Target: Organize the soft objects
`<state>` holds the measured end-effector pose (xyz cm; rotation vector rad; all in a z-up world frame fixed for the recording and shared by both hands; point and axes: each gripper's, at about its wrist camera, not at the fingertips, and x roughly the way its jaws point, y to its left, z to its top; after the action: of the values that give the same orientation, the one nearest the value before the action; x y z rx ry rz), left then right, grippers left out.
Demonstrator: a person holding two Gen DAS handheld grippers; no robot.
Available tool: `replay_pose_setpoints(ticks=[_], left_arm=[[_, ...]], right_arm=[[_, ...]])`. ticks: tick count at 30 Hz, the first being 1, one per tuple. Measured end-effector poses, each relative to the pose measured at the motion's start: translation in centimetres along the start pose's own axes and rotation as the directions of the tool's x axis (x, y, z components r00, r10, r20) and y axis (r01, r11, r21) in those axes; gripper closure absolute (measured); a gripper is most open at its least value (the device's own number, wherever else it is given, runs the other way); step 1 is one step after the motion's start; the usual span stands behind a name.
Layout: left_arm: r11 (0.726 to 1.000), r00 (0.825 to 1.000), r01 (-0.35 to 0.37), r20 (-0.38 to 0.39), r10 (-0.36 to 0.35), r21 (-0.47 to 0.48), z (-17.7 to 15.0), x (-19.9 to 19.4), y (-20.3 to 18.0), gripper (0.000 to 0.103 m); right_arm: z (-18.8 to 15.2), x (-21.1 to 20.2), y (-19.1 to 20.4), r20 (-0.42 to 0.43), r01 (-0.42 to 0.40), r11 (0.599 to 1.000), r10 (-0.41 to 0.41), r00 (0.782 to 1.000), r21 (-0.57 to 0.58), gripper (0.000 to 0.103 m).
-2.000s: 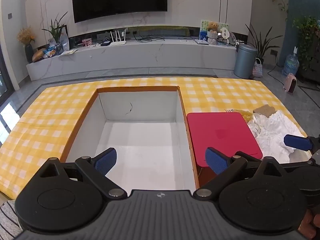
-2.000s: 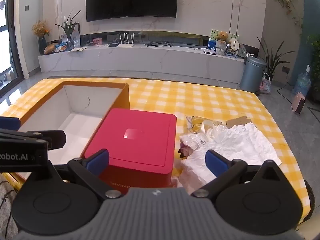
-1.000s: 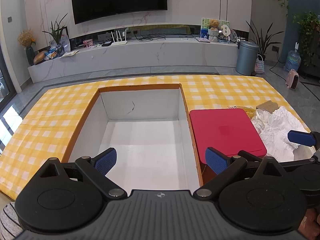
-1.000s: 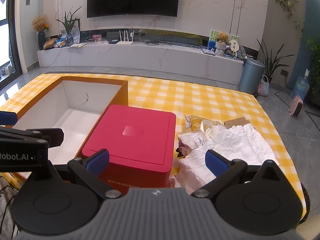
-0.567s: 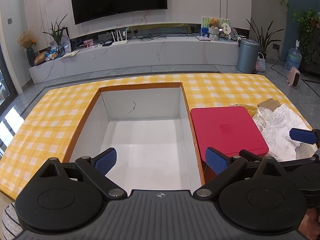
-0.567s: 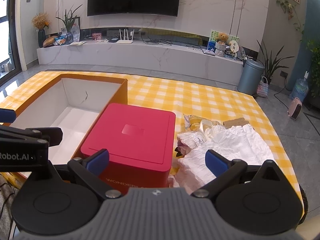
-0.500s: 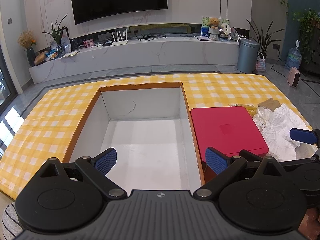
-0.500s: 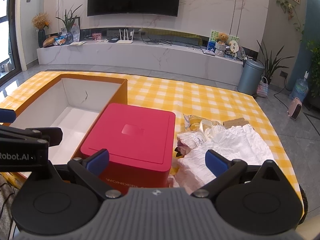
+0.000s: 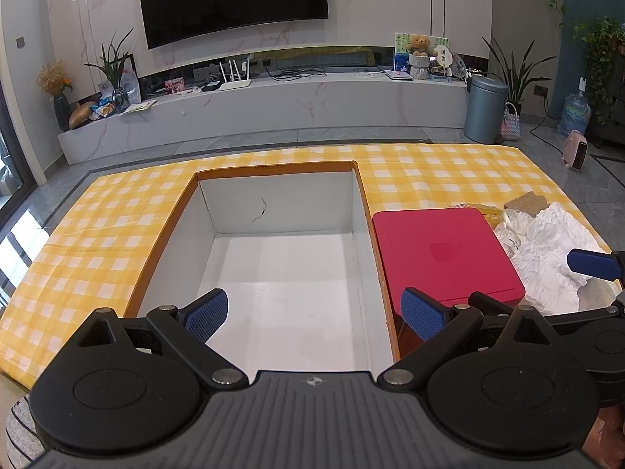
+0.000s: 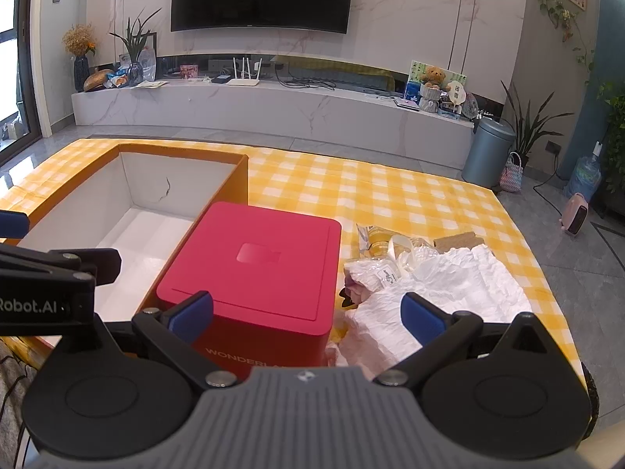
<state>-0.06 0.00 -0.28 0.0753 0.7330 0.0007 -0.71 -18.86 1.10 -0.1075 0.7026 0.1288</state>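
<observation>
We see a crumpled white soft cloth pile [image 10: 441,297] lying near the bench's right edge, touching the closed red square box [image 10: 254,269]. Left of that box stands an open orange cardboard box with white inside [image 9: 281,265]. Our left gripper [image 9: 314,310] and right gripper [image 10: 306,312] hover with jaws wide, holding nothing, over the yellow-checked bench [image 9: 429,172]

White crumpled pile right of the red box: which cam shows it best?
Right wrist. The white crumpled pile sits near centre frame there, with packets visible at its far edge beside the red box. In the left wrist view it lies at the right edge, distorted and partly behind the right gripper's finger.
</observation>
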Motion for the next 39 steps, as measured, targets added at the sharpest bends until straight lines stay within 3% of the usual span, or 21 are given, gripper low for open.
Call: replay_pose_setpoints(ticks=[33,39], left_arm=[[1.000,1.000,-0.009,-0.008,0.009,0.009,-0.4,0.1,0.1,0.000],[0.999,0.999,0.038,0.021,-0.038,-0.005,-0.1,-0.5,0.4,0.000]], right_arm=[[-0.2,0.3,0.1,-0.017,0.011,1.000,-0.011,1.000,-0.015,0.003],[0.0,-0.2,-1.1,-0.004,0.015,1.000,-0.015,1.000,0.004,0.003]])
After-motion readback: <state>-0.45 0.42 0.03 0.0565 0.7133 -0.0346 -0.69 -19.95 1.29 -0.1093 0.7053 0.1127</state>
